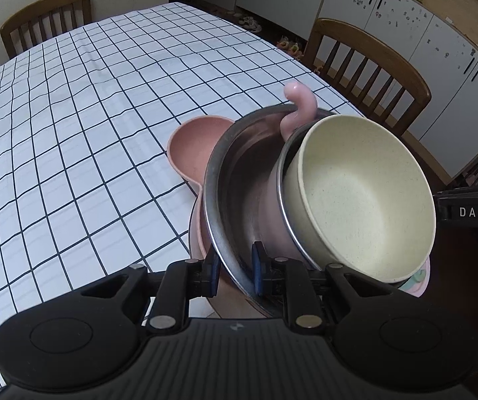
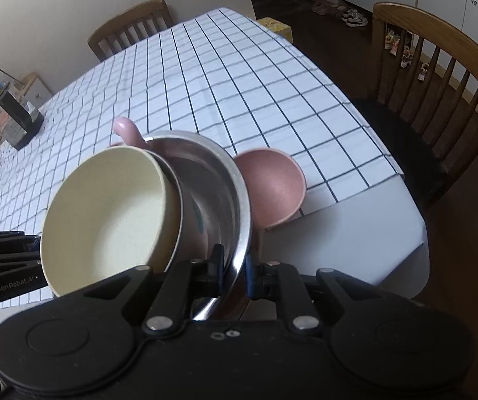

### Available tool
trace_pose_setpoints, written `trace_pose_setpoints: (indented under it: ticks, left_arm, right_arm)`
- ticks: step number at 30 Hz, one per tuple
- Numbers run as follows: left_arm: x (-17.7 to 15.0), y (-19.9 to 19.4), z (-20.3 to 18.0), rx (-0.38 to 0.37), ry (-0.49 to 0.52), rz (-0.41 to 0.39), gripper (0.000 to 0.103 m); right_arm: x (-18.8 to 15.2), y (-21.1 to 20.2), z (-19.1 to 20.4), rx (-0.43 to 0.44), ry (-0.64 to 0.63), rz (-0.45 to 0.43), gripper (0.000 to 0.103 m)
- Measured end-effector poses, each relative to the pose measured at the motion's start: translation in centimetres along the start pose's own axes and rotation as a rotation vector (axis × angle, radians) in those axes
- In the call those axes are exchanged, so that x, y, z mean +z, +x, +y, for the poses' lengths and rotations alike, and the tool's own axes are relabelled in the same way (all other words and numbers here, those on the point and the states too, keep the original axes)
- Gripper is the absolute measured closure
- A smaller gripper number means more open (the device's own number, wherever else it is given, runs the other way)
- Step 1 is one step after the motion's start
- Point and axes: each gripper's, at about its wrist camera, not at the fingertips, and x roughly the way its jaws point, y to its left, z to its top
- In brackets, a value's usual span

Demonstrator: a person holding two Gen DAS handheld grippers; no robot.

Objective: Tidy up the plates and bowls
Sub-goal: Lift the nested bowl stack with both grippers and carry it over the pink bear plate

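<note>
A steel bowl (image 1: pixel 239 180) holds a pink cup with a curled handle (image 1: pixel 300 103) and a cream bowl (image 1: pixel 362 196) nested in it. This stack sits tilted over a pink ear-shaped plate (image 1: pixel 192 146). My left gripper (image 1: pixel 235 273) is shut on the steel bowl's rim. My right gripper (image 2: pixel 234 275) is shut on the opposite rim of the steel bowl (image 2: pixel 225 193). The cream bowl (image 2: pixel 109 216), the cup handle (image 2: pixel 127 131) and the pink plate (image 2: pixel 272 186) also show in the right wrist view, near the table's corner.
The checked tablecloth (image 1: pixel 89 116) covers the table. Wooden chairs (image 1: pixel 369 73) stand at the far side and right (image 2: pixel 439 76). A dark box and clutter (image 2: pixel 15 120) sit at the table's far left edge. The table corner drops off close by (image 2: pixel 399 220).
</note>
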Motion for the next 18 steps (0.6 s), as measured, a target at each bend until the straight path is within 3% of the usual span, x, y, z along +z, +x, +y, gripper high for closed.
trace_pose_setpoints:
  ticks: [8, 14, 18]
  left_arm:
    - [0.1, -0.1, 0.0, 0.002, 0.000, 0.016, 0.085]
    - [0.3, -1.1, 0.4, 0.015, -0.001, -0.007, 0.084]
    - [0.1, -1.9, 0.7, 0.015, -0.007, -0.023, 0.079]
  right_arm:
    - [0.1, 0.3, 0.0, -0.013, 0.020, 0.011, 0.089]
    - [0.3, -0.1, 0.2, -0.034, 0.023, -0.006, 0.082]
    - [0.4, -0.6, 0.0, -0.047, 0.027, -0.015, 0.080]
